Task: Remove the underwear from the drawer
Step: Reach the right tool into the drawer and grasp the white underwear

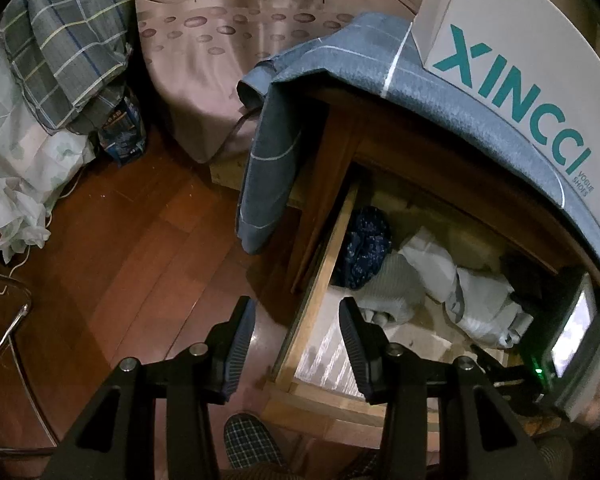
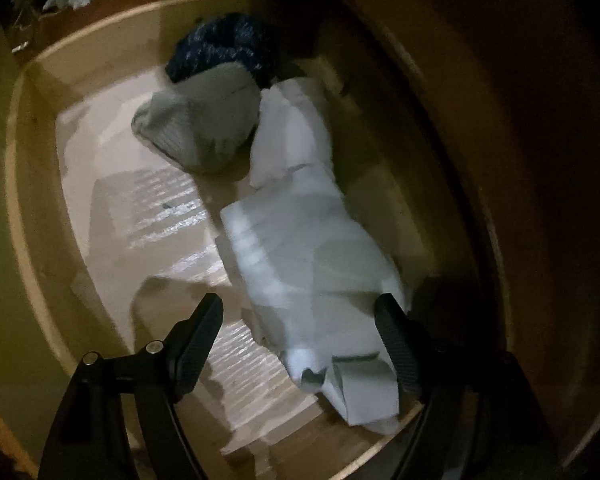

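- Left wrist view looks steeply down from above and outside the open drawer (image 1: 320,280), taking in its front corner and the wooden floor (image 1: 148,216) beside it.
- Right wrist view sits low and close inside the drawer (image 2: 32,184), facing along its bottom.
- Both views share the drawer's interior and folded clothes.

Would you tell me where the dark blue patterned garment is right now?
The dark blue garment lies at the drawer's far left end in the right wrist view, touching the grey garment.
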Tool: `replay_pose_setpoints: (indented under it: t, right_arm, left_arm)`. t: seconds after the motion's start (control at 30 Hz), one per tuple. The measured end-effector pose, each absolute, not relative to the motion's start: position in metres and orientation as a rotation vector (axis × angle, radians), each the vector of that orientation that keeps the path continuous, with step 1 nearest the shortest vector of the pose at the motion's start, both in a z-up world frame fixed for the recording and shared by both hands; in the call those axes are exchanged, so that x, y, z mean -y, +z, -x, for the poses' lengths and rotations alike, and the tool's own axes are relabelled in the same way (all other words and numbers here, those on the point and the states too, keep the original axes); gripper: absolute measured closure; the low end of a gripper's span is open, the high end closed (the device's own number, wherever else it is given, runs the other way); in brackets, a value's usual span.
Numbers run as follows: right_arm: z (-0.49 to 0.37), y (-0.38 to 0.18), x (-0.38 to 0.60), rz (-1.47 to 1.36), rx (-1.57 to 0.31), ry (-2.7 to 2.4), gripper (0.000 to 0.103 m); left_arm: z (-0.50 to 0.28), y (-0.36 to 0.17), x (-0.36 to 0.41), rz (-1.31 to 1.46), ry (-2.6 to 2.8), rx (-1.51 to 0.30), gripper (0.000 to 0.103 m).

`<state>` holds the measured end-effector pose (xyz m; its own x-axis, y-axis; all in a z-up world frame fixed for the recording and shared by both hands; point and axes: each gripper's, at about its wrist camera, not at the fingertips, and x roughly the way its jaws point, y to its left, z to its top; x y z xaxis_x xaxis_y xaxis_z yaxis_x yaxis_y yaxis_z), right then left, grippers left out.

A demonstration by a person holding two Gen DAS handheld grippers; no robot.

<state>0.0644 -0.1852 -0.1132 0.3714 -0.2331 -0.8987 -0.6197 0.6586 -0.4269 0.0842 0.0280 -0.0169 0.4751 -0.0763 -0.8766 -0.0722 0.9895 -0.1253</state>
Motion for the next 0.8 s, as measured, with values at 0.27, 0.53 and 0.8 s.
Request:
replay_pose_setpoints:
  t: [0.27, 0.53, 0.8]
  right_arm:
    - [-0.074, -0.128, 0.19, 0.916, -1.133, 0.285, 0.022]
    - [-0.074, -0.141, 0.199, 0.878, -1.13, 0.279, 0.012]
    - [-0.089, -0.149, 0.229, 0.723, -1.213, 0.261, 0.009]
  left_arm:
    - [-0.085, -0.018, -0.025, 0.144, -0.005, -1.087, 0.058]
    - [-0.085, -0.019, -0.024, 0.139, -0.005, -1.089, 0.058]
    - [-0.086, -0.019, -0.024, 0.136, -0.006, -1.094, 0.058]
